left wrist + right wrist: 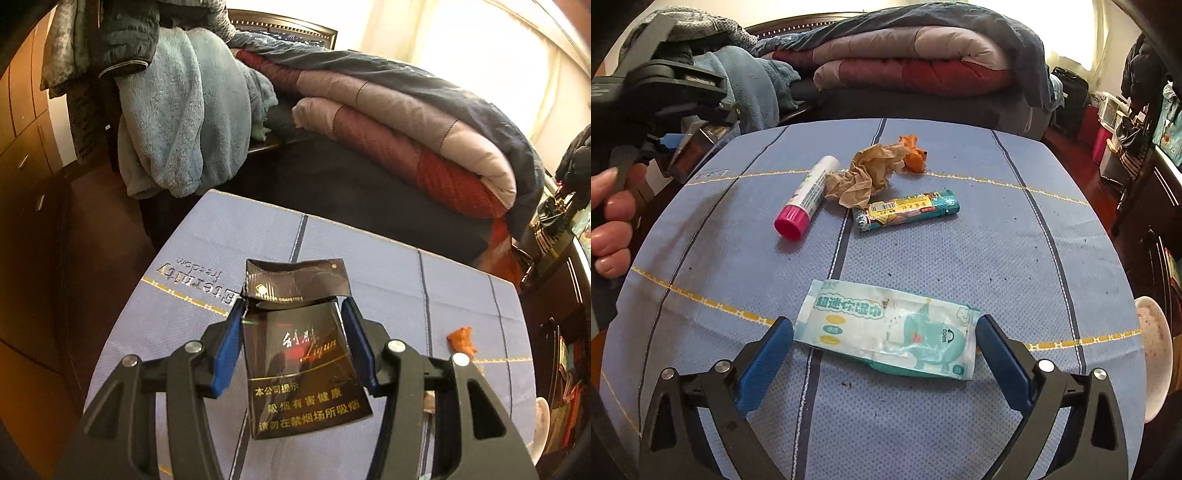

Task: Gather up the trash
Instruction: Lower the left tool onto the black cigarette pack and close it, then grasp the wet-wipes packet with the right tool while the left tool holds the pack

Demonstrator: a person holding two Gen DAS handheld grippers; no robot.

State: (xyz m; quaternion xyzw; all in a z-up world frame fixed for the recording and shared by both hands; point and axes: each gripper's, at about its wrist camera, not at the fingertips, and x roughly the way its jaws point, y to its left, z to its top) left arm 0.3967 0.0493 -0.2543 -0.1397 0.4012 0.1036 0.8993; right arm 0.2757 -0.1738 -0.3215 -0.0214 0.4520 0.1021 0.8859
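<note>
My left gripper [293, 314] is shut on a dark brown cigarette pack [306, 362] with its lid flipped open, held above the blue tablecloth [369, 258]. In the right wrist view the left gripper [676, 144] holds the pack [696, 147] at the table's far left. My right gripper [884, 328] is open, its blue pads on either side of a flat wet-wipe packet [890, 332] lying on the cloth. Further back lie a glue stick with a pink cap [807, 195], crumpled brown paper [866, 177], an orange scrap [914, 153] and a teal tube wrapper [907, 210].
The table with the blue cloth [997, 277] stands against a bed with a folded quilt [916, 59] and a blue fleece [184, 110]. A white dish [1154, 354] sits at the table's right edge. Dark wooden furniture [1152, 221] stands to the right.
</note>
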